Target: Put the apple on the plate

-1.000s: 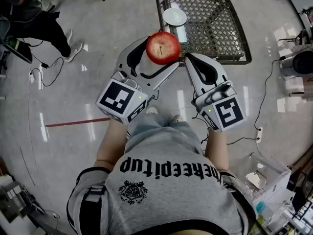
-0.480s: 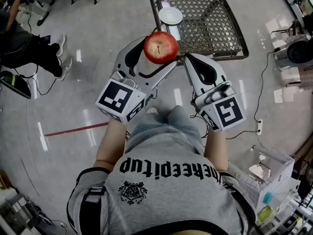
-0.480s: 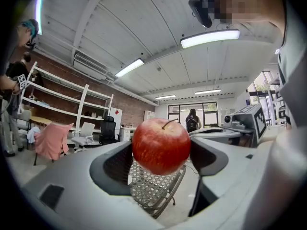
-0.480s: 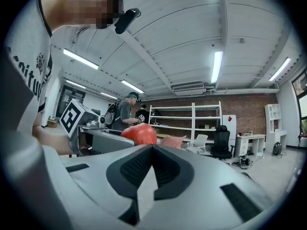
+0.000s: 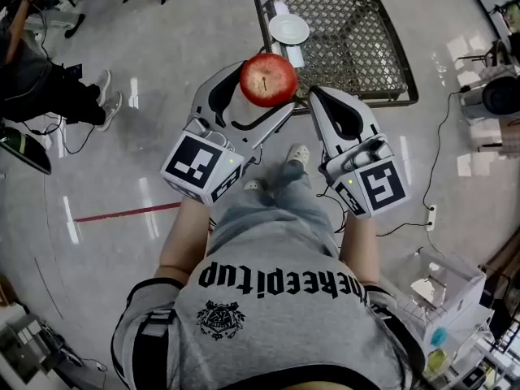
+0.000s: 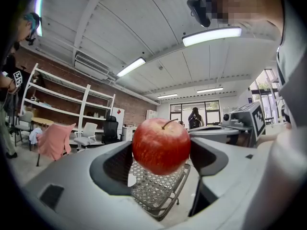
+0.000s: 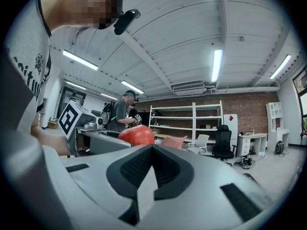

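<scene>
Left gripper view: a red apple (image 6: 161,145) is clamped between the jaws of the left gripper (image 5: 268,84), stem up, and held in the air over the floor. Beyond and below those jaws a wire-mesh worktop (image 5: 366,47) is seen, with a white plate (image 5: 289,28) lying on its left part. Apple and plate are apart. The jaws of the right gripper (image 7: 152,152) are pressed together with nothing between them, just to the right of the apple.
</scene>
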A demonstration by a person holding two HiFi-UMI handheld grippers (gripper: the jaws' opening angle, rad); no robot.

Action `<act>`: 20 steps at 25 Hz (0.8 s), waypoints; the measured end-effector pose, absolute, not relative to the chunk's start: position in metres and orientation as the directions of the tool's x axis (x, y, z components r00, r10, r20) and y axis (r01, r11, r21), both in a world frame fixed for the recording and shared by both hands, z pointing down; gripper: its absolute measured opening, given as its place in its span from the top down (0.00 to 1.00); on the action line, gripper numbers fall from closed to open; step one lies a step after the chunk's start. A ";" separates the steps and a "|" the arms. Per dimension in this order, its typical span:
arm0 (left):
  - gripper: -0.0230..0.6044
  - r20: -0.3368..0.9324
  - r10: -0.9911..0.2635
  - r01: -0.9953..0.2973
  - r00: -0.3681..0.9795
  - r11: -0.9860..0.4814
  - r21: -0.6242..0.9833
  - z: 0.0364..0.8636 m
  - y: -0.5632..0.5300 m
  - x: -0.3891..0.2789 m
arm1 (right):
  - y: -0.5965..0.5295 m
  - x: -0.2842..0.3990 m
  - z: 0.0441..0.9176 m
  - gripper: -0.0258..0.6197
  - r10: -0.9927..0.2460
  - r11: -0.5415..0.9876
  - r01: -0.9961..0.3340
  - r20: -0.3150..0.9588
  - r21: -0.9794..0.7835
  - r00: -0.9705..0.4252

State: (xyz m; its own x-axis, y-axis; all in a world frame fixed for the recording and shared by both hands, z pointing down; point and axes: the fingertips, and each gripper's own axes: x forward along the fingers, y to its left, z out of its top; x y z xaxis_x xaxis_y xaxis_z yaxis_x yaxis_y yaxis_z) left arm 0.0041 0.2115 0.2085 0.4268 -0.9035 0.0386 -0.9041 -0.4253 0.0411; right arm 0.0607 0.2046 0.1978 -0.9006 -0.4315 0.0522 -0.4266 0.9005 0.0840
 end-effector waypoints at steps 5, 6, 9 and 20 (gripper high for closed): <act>0.32 0.040 -0.911 -0.912 0.410 -0.409 0.042 0.206 0.190 0.003 | 0.182 0.058 0.195 0.95 -0.413 0.909 -0.409 0.047 0.081 -0.910; 0.32 0.042 -0.913 -0.914 0.406 -0.404 0.043 0.206 0.186 0.002 | 0.177 0.057 0.194 0.95 -0.407 0.912 -0.402 0.047 0.080 -0.912; 0.32 0.042 -0.917 -0.918 0.397 -0.394 0.051 0.206 0.171 0.001 | 0.162 0.055 0.194 0.95 -0.392 0.918 -0.388 0.049 0.077 -0.919; 0.32 0.049 -0.936 -0.936 0.349 -0.345 0.076 0.209 0.116 -0.007 | 0.104 0.045 0.195 0.95 -0.336 0.941 -0.332 0.059 0.068 -0.940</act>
